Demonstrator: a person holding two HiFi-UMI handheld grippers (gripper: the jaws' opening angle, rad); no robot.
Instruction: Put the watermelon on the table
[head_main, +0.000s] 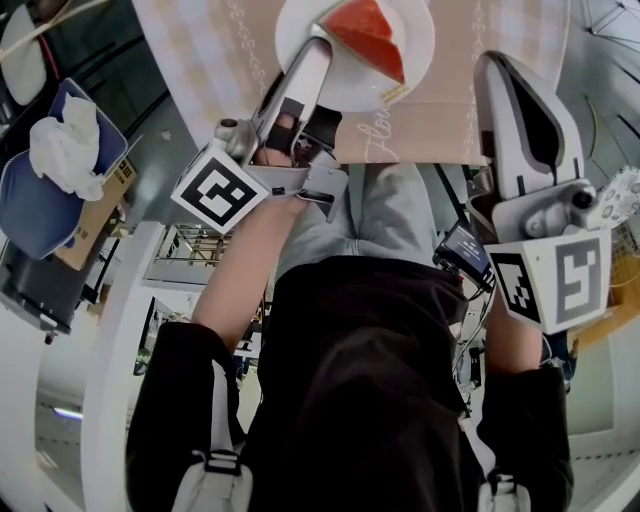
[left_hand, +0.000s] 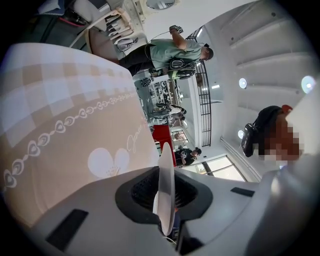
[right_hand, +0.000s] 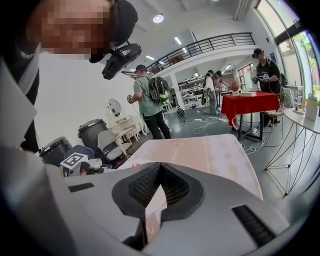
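Observation:
A red watermelon wedge (head_main: 368, 35) lies on a white plate (head_main: 415, 45) over the table's beige checked cloth (head_main: 200, 40). My left gripper (head_main: 318, 45) is shut on the plate's near rim. In the left gripper view that rim (left_hand: 166, 175) stands edge-on between the jaws of the left gripper (left_hand: 165, 200), with the cloth (left_hand: 65, 115) to the left. My right gripper (head_main: 497, 62) is over the cloth, to the right of the plate and apart from it. In the right gripper view its tips (right_hand: 159, 167) meet, shut, and the tablecloth (right_hand: 200, 150) lies beyond them.
A blue chair with a white cloth on it (head_main: 60, 150) stands left of the table. The right gripper view shows people with backpacks (right_hand: 150, 100), a red-covered table (right_hand: 250, 102), a wire-legged round table (right_hand: 305, 120) and bins (right_hand: 92, 131).

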